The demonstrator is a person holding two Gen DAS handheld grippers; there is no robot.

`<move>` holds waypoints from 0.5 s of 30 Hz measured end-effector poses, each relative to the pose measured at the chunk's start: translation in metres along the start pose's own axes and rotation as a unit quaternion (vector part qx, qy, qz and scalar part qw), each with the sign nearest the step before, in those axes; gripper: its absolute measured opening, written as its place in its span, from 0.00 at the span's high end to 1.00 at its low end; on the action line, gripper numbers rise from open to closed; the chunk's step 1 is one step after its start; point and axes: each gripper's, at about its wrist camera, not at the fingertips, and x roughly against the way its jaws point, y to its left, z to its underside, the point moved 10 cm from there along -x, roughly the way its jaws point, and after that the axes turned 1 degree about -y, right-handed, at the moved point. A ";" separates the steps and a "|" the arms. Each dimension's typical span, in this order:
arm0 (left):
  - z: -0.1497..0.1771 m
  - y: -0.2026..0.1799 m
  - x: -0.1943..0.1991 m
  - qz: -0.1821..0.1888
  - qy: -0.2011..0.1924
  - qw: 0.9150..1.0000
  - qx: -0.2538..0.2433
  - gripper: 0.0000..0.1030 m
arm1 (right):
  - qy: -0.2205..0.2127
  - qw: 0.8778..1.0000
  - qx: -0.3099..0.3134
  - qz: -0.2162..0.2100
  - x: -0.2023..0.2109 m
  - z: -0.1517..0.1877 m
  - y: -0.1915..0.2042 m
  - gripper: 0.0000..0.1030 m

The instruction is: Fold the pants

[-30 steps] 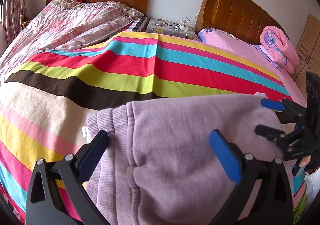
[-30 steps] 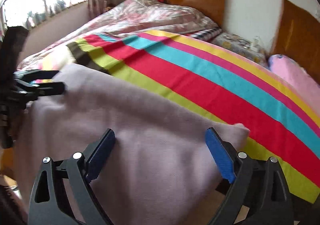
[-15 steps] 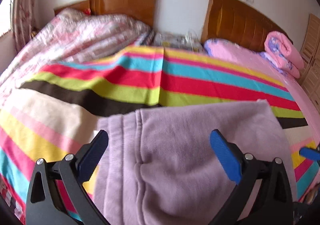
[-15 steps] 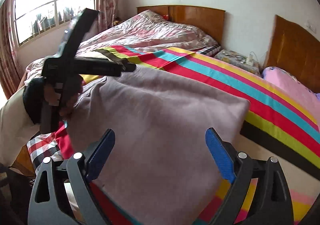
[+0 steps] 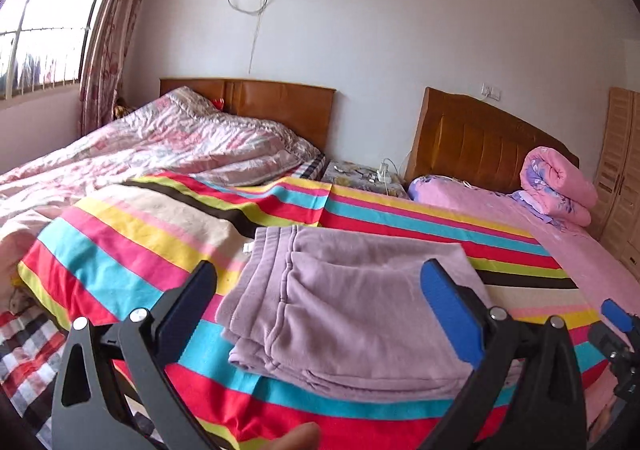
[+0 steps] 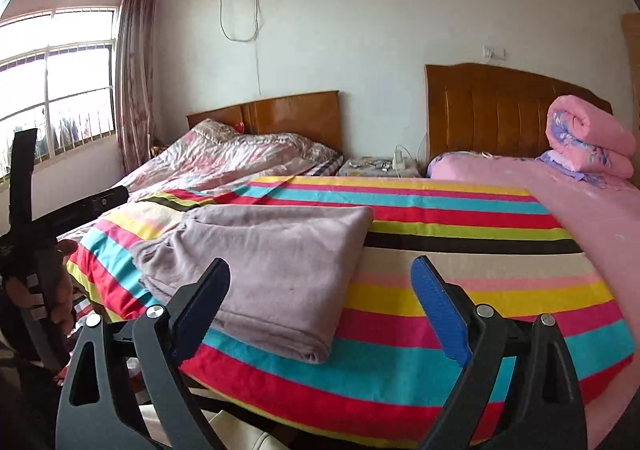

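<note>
Striped blanket (image 5: 140,250) covered the bed, a flat base for folding. Pants (image 5: 352,302) lay folded in a neat stack near its front edge, looked finished. Left gripper (image 5: 320,306) & right gripper (image 6: 320,298) both spread wide, holding nothing, clear of cloth. No readable writing.
</note>
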 end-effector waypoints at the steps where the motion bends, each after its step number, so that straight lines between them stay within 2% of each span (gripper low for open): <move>1: -0.001 -0.004 0.008 0.000 -0.004 1.000 -0.006 0.01 | -0.003 1.000 0.001 -0.001 0.009 0.001 0.001 0.14; 4: 0.002 -0.021 0.037 0.012 -0.013 1.000 -0.026 0.01 | -0.003 1.000 0.008 -0.011 0.035 0.009 0.009 0.14; 8: 0.031 -0.040 0.057 0.039 0.018 0.998 -0.044 0.01 | 0.013 1.000 0.010 -0.003 0.047 0.024 0.012 0.14; 12: 0.045 -0.047 0.054 0.028 0.040 0.996 -0.077 0.01 | 0.005 1.000 0.007 0.010 0.053 0.024 0.011 0.14; 15: 0.042 -0.046 0.059 0.026 0.027 0.996 -0.080 0.01 | -0.003 1.000 -0.001 0.016 0.053 0.021 0.008 0.14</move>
